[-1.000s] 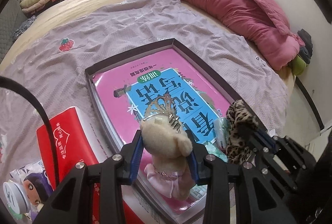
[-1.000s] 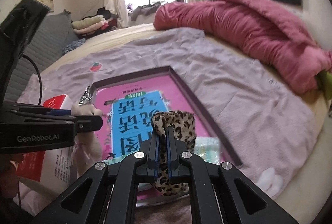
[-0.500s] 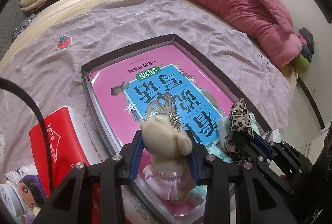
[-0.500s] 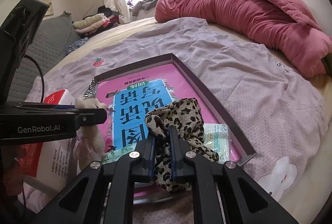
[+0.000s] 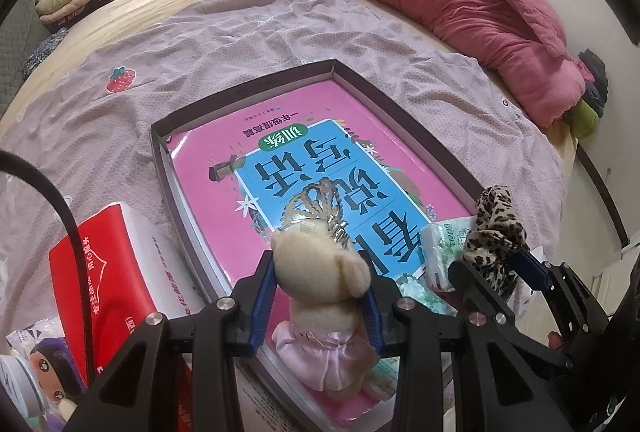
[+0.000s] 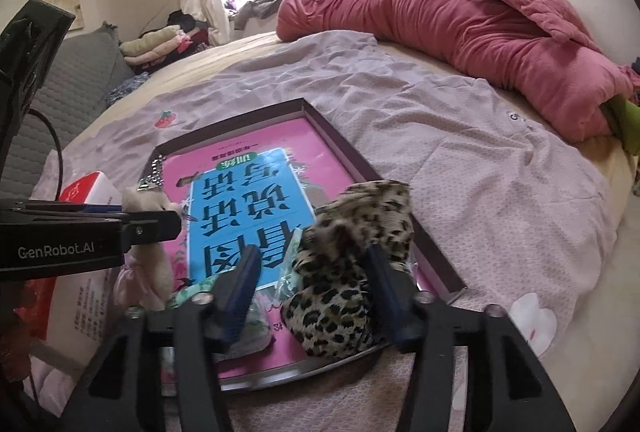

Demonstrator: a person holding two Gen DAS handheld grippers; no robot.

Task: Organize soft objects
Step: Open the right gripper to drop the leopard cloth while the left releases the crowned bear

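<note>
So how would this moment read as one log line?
left fingers: shut on teddy bear | right fingers: just opened, leopard scrunchie released | tray

- "GenRobot.AI" stands in pale letters on the black side of the left gripper [image 6: 150,228], seen from the right wrist.
- The pink book [image 5: 320,168] in the tray bears large black Chinese characters on its blue panel, upside down here; a green oval holds "训练".
- The red tissue pack [image 5: 100,272] carries white Chinese characters, too small and skewed to read, perhaps a slogan.
</note>
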